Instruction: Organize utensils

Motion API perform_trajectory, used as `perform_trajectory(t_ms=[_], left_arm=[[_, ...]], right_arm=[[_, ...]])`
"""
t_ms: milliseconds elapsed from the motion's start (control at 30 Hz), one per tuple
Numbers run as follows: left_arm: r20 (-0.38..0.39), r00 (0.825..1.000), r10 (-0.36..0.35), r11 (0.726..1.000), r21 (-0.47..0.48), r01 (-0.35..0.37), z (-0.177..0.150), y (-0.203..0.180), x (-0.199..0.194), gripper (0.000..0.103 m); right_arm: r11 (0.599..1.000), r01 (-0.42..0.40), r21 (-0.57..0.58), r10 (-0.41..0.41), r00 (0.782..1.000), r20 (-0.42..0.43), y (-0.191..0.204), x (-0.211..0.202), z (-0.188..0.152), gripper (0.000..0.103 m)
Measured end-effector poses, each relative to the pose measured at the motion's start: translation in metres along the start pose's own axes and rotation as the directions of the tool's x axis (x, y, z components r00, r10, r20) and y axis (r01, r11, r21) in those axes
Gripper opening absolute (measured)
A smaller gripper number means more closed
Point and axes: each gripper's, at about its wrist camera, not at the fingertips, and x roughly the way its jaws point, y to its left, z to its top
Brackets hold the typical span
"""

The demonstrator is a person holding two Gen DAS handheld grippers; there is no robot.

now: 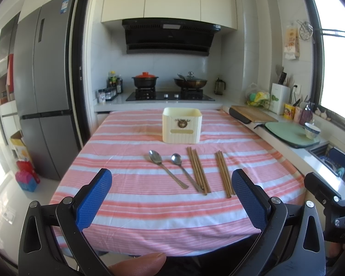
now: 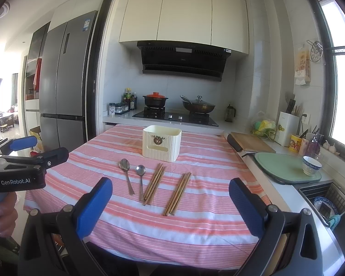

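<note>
While nothing has yet gone into the cream holder [image 1: 181,125], the left wrist view shows the left gripper [image 1: 171,193] spread wide and empty above the near edge of the striped tablecloth [image 1: 131,216]. In front of the holder lie two spoons [image 1: 166,169] and, to their right, two bundles of chopsticks [image 1: 198,170], so by all appearances the whole sorting job remains. From the right wrist view, the right gripper [image 2: 170,197] is likewise released, holding nothing, with the same utensils untouched before the holder and the left gripper off to the holder's left, its body marked "GenRobot.AI". A blue label on the refrigerator [image 2: 66,73] is too small to read.
</note>
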Motion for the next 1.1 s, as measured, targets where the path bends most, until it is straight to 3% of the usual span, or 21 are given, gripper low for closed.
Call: perform_trajectory(t_ms=[1100], left_arm=[[-0.033, 0.999, -0.002, 1.000, 0.001, 0.002, 0.001, -0.004, 0.010, 0.103]], right_arm=[[1.000, -0.002, -0.005, 0.002, 1.000, -0.014, -0.002, 0.007, 0.001, 0.103]])
